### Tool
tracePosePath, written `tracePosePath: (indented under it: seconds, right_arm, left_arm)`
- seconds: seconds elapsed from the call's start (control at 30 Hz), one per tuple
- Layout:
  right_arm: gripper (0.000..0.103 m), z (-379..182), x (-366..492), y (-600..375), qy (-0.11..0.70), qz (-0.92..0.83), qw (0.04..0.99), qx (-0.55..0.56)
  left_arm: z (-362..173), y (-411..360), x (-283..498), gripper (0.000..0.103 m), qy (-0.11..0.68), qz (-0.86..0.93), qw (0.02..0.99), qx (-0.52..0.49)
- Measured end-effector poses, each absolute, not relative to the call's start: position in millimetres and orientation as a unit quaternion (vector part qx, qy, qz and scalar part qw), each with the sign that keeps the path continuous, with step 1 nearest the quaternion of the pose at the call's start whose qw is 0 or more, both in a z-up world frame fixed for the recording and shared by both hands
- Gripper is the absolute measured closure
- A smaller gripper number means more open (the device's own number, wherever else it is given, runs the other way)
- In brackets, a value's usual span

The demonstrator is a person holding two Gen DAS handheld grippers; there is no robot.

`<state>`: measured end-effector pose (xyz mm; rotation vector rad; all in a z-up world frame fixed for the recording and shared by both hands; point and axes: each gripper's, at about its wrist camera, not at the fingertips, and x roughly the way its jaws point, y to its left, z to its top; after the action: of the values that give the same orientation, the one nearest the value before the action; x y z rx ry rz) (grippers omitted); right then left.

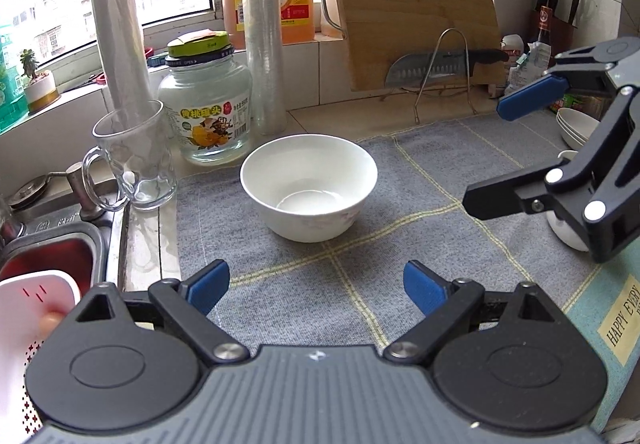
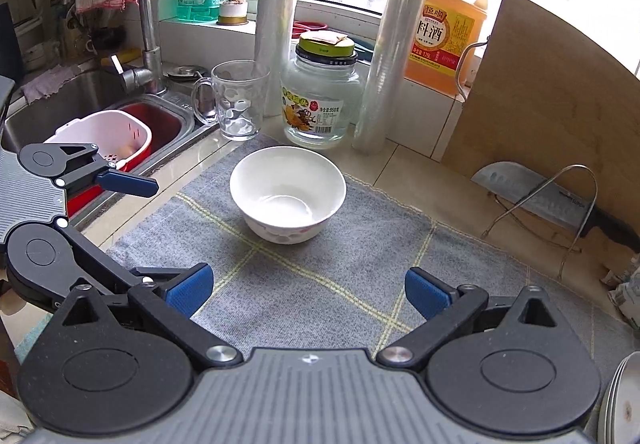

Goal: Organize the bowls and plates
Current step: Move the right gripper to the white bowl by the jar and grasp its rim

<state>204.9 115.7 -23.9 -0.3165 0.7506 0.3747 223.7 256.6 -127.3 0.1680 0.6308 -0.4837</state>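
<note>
Left wrist view: a white ceramic bowl [image 1: 309, 188] with a faint floral print sits upright and empty on the grey checked mat [image 1: 360, 284], at twelve o'clock from the left gripper [image 1: 316, 290], whose blue-padded jaws stand wide apart with nothing between them. The right gripper [image 2: 310, 292] is likewise spread wide and empty, the bowl ahead at twelve o'clock. The bowl looks stiff, glazed, likely slippery and breakable, moderately light; the rim is probably the best hold, one pad inside, one outside. At ten o'clock stand a glass mug [image 1: 132, 160] and a labelled jar [image 1: 206, 108]; stacked bowls [image 1: 576, 126] sit at two o'clock.
</note>
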Motion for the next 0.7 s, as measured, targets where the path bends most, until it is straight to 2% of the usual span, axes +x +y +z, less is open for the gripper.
tracePosePath:
  seconds: [0.7]
  right_arm:
    - [0.0,-35,314,130,0.422,0.25,0.86,-0.136]
  left_arm:
    - [-151,234,271,0.008,0.288,-0.221,0.925,0.111]
